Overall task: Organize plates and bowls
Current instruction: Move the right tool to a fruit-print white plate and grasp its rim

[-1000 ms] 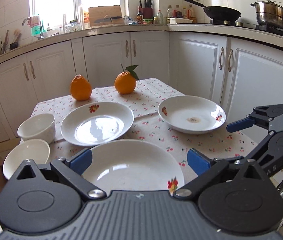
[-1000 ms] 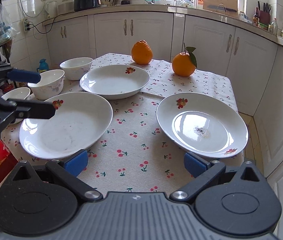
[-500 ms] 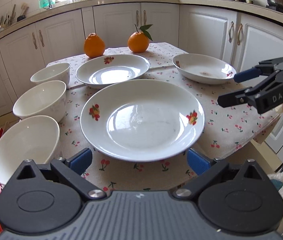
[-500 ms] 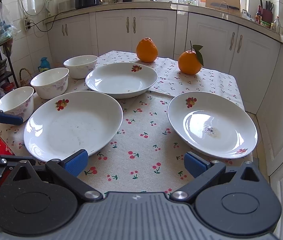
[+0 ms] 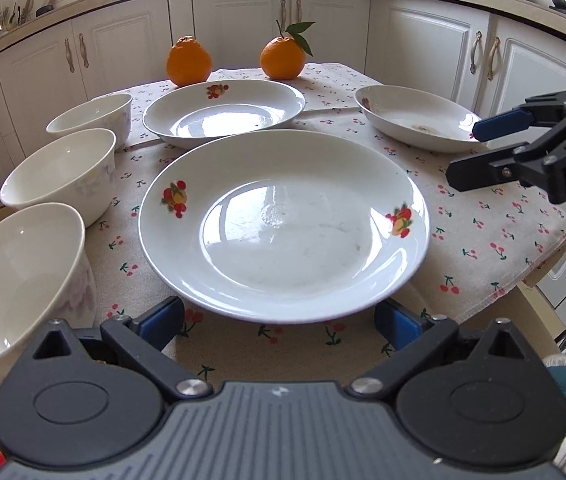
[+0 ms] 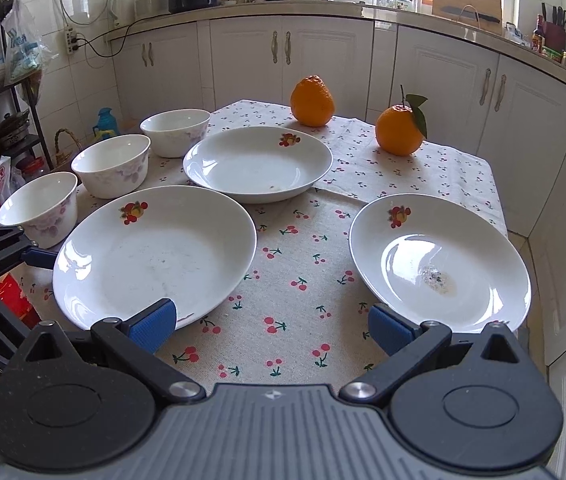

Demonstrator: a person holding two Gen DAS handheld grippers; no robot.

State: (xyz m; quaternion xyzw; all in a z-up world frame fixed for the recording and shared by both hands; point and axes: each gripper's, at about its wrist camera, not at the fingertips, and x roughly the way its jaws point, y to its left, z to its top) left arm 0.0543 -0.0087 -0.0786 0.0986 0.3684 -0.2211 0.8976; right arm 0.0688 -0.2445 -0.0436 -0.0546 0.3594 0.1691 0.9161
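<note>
Large plate [image 5: 283,224] just ahead of left gripper's [image 5: 279,322] spread fingers [image 5: 161,318].

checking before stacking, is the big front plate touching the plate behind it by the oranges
Apart. In the right wrist view a strip of tablecloth shows between the big front plate and the plate behind it.

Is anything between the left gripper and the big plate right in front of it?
Nothing visible. The left gripper is open at the near rim of the big plate, with only bare tablecloth between them.
</note>
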